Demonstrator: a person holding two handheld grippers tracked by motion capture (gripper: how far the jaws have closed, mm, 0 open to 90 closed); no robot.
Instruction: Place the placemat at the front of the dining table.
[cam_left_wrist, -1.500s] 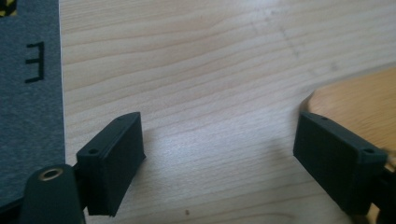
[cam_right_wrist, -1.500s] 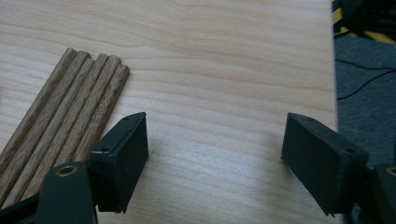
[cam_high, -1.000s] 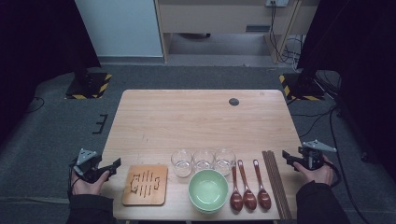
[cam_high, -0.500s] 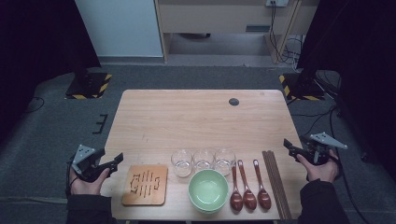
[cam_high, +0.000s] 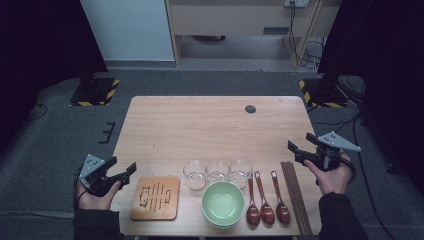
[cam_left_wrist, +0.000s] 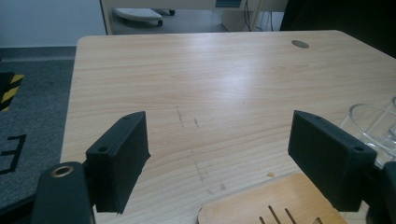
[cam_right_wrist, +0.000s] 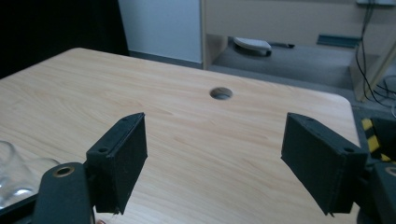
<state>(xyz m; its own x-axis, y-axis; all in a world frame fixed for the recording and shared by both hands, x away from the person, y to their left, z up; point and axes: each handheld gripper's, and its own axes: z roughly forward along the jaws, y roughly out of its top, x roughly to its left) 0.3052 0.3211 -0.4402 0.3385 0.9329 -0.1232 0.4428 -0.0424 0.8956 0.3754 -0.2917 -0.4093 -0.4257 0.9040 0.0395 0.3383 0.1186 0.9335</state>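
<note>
My left gripper (cam_high: 122, 166) hovers at the table's front left corner, open and empty, beside a slotted wooden trivet (cam_high: 155, 197). In the left gripper view its jaws (cam_left_wrist: 219, 126) stand wide apart over bare wood, with the trivet (cam_left_wrist: 275, 200) just below and a glass (cam_left_wrist: 373, 126) at the right. My right gripper (cam_high: 300, 142) is held above the table's right edge, open and empty, pointing inward. Its jaws (cam_right_wrist: 215, 121) frame bare tabletop, with a glass (cam_right_wrist: 9, 168) low at the left.
Along the front of the table (cam_high: 210, 125) stand three clear glasses (cam_high: 217, 171), a green bowl (cam_high: 222, 204), three brown spoons (cam_high: 266, 200) and dark chopsticks (cam_high: 295, 195). A round cable hole (cam_high: 250, 109) lies at the far right.
My right hand has risen and moved away from the front edge, along the table's right side. My left hand has lifted a little. Both grippers stay open and empty.
</note>
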